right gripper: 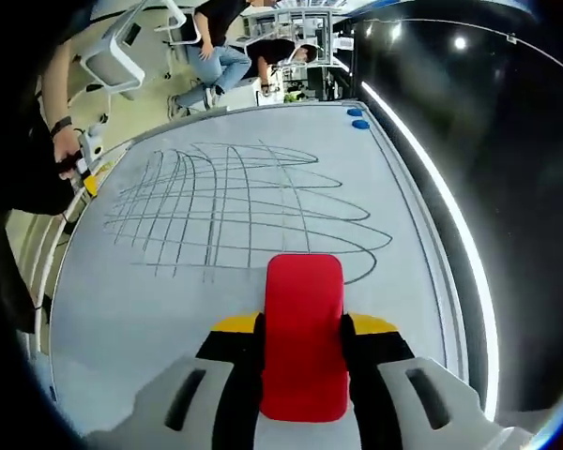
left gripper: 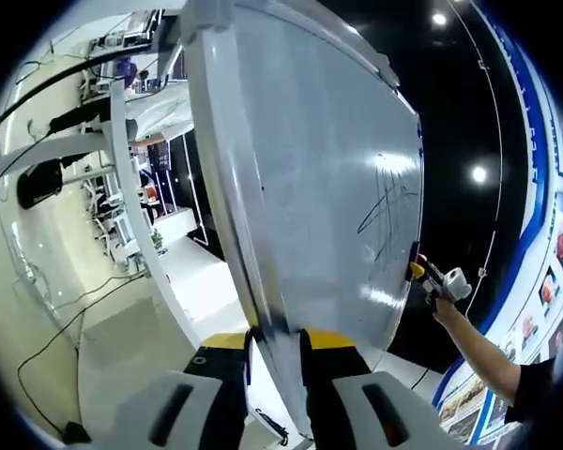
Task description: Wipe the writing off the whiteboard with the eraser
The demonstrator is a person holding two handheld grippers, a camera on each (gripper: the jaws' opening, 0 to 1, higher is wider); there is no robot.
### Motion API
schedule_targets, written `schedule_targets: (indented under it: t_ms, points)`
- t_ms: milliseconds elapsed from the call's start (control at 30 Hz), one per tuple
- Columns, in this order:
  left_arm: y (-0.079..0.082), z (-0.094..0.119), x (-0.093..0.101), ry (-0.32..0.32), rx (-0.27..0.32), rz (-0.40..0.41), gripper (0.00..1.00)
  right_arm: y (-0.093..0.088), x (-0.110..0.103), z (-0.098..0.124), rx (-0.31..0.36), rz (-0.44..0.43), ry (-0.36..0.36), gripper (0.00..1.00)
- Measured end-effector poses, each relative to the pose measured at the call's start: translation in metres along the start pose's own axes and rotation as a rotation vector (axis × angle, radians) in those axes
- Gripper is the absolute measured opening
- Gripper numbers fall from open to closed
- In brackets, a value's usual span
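Right hand-held gripper (right gripper: pixel 302 352) clamping red eraser (right gripper: pixel 303 328), left hand-held gripper (left gripper: pixel 275 349) gripping scribbled whiteboard (right gripper: pixel 263 234) edge; glossy-floored office

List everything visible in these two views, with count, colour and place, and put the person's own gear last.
whiteboard: one, white-grey, filling the right gripper view, seen edge-on in the left gripper view
scribbled writing: one patch, dark crossing lines, on the board ahead of the eraser
eraser: one, red, gripped between the right claw's jaws
magnets: two, blue, far corner of the board
seated people: two, beyond the board
left claw: yellow-tipped jaws clamped on the board's edge
right claw: yellow-tipped
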State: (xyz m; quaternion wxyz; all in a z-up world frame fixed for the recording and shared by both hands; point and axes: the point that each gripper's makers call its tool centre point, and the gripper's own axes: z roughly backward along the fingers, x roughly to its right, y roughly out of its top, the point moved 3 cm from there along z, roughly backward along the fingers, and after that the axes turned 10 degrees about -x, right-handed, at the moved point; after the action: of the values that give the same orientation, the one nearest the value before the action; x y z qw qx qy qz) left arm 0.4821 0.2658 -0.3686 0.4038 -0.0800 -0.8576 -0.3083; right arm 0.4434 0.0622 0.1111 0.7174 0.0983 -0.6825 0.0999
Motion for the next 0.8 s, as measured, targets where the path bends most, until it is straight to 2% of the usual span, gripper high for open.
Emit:
schedule_targets:
  t_ms: [267, 367, 600, 800]
  points:
    - [0.0006, 0.0006, 0.0005, 0.001, 0.005, 0.0, 0.23, 0.0028, -0.0001, -0.0006, -0.02, -0.04, -0.064, 0.36]
    - [0.0006, 0.0005, 0.0002, 0.003, 0.009, 0.003, 0.23, 0.0026, 0.0005, -0.0019, -0.014, -0.075, -0.065, 0.36]
    - [0.0005, 0.0004, 0.0008, 0.003, 0.012, 0.0, 0.23, 0.0051, -0.0004, -0.0027, -0.014, -0.088, -0.078, 0.36]
    - [0.0001, 0.0005, 0.0009, 0.003, 0.008, -0.004, 0.23, 0.0057, -0.0038, -0.0029, 0.009, -0.129, -0.111, 0.36]
